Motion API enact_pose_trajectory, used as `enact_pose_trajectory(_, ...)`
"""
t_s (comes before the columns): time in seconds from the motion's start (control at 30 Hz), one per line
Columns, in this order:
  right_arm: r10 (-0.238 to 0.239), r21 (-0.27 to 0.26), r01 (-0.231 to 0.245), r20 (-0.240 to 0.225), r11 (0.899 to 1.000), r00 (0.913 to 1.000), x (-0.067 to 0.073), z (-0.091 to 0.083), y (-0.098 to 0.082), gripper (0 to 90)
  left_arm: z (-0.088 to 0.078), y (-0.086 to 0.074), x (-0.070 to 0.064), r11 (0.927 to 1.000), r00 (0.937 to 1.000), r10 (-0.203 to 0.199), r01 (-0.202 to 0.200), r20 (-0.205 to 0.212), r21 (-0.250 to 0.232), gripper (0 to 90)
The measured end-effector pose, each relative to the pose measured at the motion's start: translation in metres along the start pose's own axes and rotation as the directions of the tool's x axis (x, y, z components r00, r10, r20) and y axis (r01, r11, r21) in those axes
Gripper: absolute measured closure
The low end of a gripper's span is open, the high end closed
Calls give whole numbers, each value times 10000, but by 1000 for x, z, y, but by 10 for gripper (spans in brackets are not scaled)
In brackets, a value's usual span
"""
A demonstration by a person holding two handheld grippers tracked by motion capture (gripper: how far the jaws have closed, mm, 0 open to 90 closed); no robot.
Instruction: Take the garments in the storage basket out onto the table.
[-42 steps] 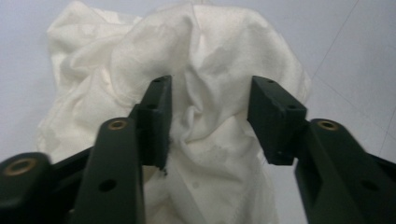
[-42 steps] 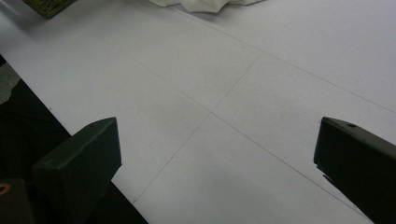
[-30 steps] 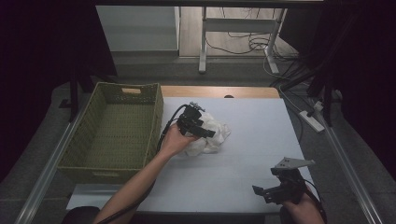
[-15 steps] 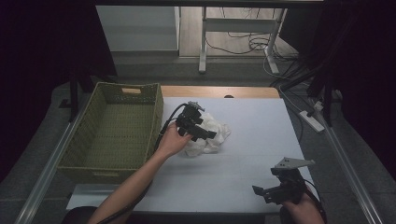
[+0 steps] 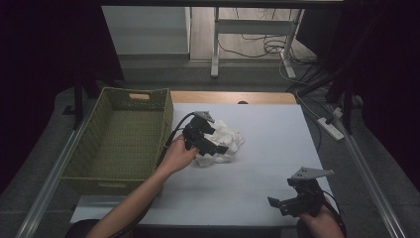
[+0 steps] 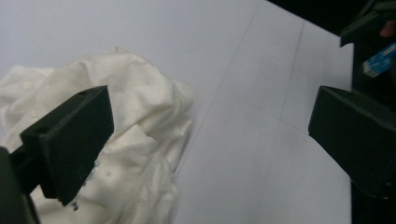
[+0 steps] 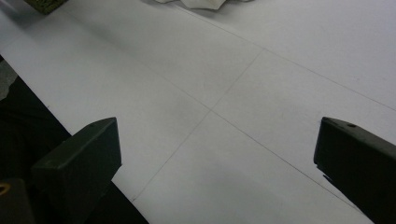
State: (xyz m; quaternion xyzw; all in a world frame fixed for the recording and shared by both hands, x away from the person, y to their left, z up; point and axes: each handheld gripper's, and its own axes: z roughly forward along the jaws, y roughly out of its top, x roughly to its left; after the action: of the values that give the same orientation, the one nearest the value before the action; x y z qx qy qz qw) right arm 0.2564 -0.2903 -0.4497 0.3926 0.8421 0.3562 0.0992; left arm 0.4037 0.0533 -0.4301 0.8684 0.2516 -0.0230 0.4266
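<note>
Pale counter [image 5: 257,173] holds a crumpled white cloth [image 5: 225,141] beside an empty green woven basket [image 5: 116,144]; left gripper [image 6: 205,135] spread wide over it, nothing grasped, right gripper [image 5: 289,202] idle, jaws apart.

A basket [image 5: 119,139] is sitting on the left part of the table [image 5: 277,148], its right wall running along beside the crumpled cloth [image 5: 225,141], which is lying near the table's middle. The left gripper [image 5: 210,144] is hanging over the cloth's left side, between cloth and basket. The right gripper [image 5: 292,203] is sitting well apart from them, at the table's near right corner. Behind the table, cables [image 5: 262,47] are lying on the floor.
</note>
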Motion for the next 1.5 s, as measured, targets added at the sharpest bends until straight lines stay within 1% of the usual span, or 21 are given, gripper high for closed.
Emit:
enact_pose_trajectory(0.07, -23, 12, 23, 16, 10000, 10000, 0, 0, 0, 9, -2, -2, -1, 10000, 9999, -51, 52, 123, -69, 4)
enact_pose_trajectory(0.13, -15, 11, 15, 15, 10000, 10000, 0, 0, 0, 9, -4, -6, -2, 9995, 9994, -204, 210, 277, -245, 0)
enact_pose_trajectory(0.17, -13, 10, 13, 17, 10000, 10000, 0, 0, 0, 9, -4, -9, -2, 9988, 9988, -324, 338, 380, -362, 0)
enact_pose_trajectory(0.2, -16, 14, 16, 22, 10000, 10000, 0, 0, 0, 9, -4, -12, -2, 9975, 9972, -420, 453, 612, -535, 0)
enact_pose_trajectory(0.23, -16, 14, 16, 22, 10000, 10000, 0, 0, 0, 9, -4, -12, -2, 9975, 9972, -420, 453, 612, -535, 0)
enact_pose_trajectory(0.27, -12, 14, 12, 25, 10000, 10000, 0, 0, 0, 9, -5, -15, -2, 9965, 9967, -481, 523, 655, -645, 0)
enact_pose_trajectory(0.33, -14, 3, 14, 24, 10000, 10000, 0, 0, 0, 9, -5, -18, -3, 9965, 9963, -499, 543, 698, -631, 0)
enact_pose_trajectory(0.37, -8, -43, 8, 9, 10000, 10000, 0, 0, 0, 9, -6, -19, -4, 9977, 9970, -432, 465, 647, -501, 0)
enact_pose_trajectory(0.43, 2, -45, -2, 9, 10000, 10000, 0, -1, 0, 9, -8, -22, -7, 9977, 9978, -393, 421, 527, -535, 0)
enact_pose_trajectory(0.6, -54, -41, 54, 11, 10000, 10000, 1, -1, 0, 9, -13, -28, -12, 9959, 9958, -616, 658, 674, -619, 0)
enact_pose_trajectory(0.7, -71, -99, 71, 1, 9999, 10000, 0, -1, 0, 9, -16, -31, -19, 9970, 9972, -477, 511, 579, -580, 0)
enact_pose_trajectory(0.83, -3, -147, 2, -25, 9999, 10000, 0, -2, 0, 9, -17, -36, -28, 9980, 9970, -294, 333, 709, -542, 0)
enact_pose_trajectory(0.93, -16, -160, 15, -46, 9999, 10000, 0, -2, -1, 9, -18, -41, -36, 9991, 9976, -178, 203, 669, -371, 0)
enact_pose_trajectory(1.0, -8, -174, 7, -54, 9998, 10000, 0, -2, -1, 9, -19, -43, -41, 9992, 9977, -148, 172, 656, -353, 0)
enact_pose_trajectory(1.1, -37, -211, 36, -42, 9998, 10000, 0, -3, -1, 9, -21, -50, -49, 9987, 9969, -145, 182, 774, -471, 0)
enact_pose_trajectory(1.17, -34, -233, 33, -49, 9997, 10000, 0, -3, -1, 9, -22, -55, -55, 9990, 9971, -94, 126, 755, -420, 0)
enact_pose_trajectory(1.27, -30, -219, 29, -50, 9998, 10000, 0, -3, -1, 9, -24, -64, -63, 9982, 9966, -153, 200, 804, -572, 0)
enact_pose_trajectory(1.3, -33, -227, 32, -61, 9997, 10000, 0, -3, -1, 9, -25, -70, -68, 9980, 9967, -162, 209, 800, -590, 0)
enact_pose_trajectory(1.33, -33, -227, 32, -61, 9997, 10000, 0, -3, -1, 9, -25, -70, -68, 9980, 9967, -162, 209, 800, -590, 0)
enact_pose_trajectory(1.43, -7, -244, 5, -84, 9997, 10000, 0, -3, -1, 9, -25, -78, -79, 9993, 9977, 86, -61, 668, -378, 0)
enact_pose_trajectory(1.5, 0, -252, -2, -83, 9997, 10000, 0, -3, -1, 9, -26, -83, -86, 9992, 9976, 209, -186, 657, -357, 0)
